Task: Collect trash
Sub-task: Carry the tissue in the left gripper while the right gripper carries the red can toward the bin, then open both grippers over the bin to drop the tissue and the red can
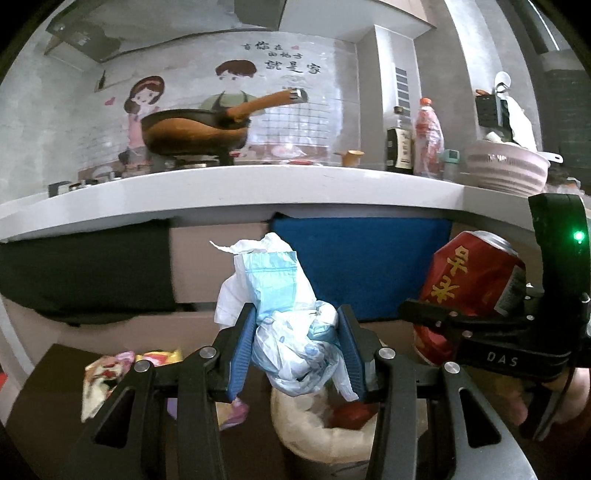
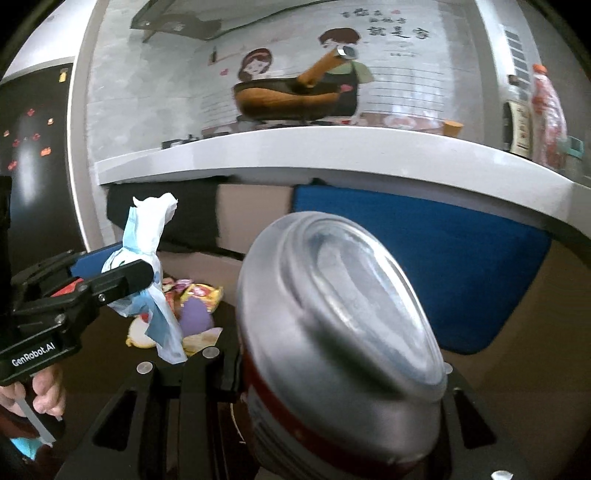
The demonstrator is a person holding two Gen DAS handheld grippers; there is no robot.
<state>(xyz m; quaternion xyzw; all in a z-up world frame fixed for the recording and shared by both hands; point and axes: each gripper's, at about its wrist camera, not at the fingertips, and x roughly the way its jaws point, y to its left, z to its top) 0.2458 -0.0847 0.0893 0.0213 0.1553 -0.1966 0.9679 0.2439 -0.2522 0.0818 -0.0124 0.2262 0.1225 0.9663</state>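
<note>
The left hand-held gripper [image 1: 297, 334] is clamped on a crumpled white-and-blue plastic wrapper [image 1: 280, 314], held in the air just above a small bin [image 1: 314, 443] lined with a pale bag. Beside it, the right hand-held gripper [image 2: 343, 373] grips a red drink can [image 2: 332, 332], tilted, its silver end toward the camera. Colourful snack wrappers [image 1: 110, 373] lie on the dark surface below, in front of the white bench [image 1: 221, 192]

A home kitchen, as I see it through both wrist cameras.

At 12 o'clock a wok [image 1: 192, 131] sits on a stove burner atop the white counter [image 1: 258, 184], before a tiled wall with a cartoon couple decal [image 1: 147, 99]. At 2 o'clock stand a dark sauce bottle [image 1: 399, 149], a plastic bottle [image 1: 428, 136] and a striped bowl [image 1: 506, 168]; a range hood [image 2: 177, 18] hangs at 11.
</note>
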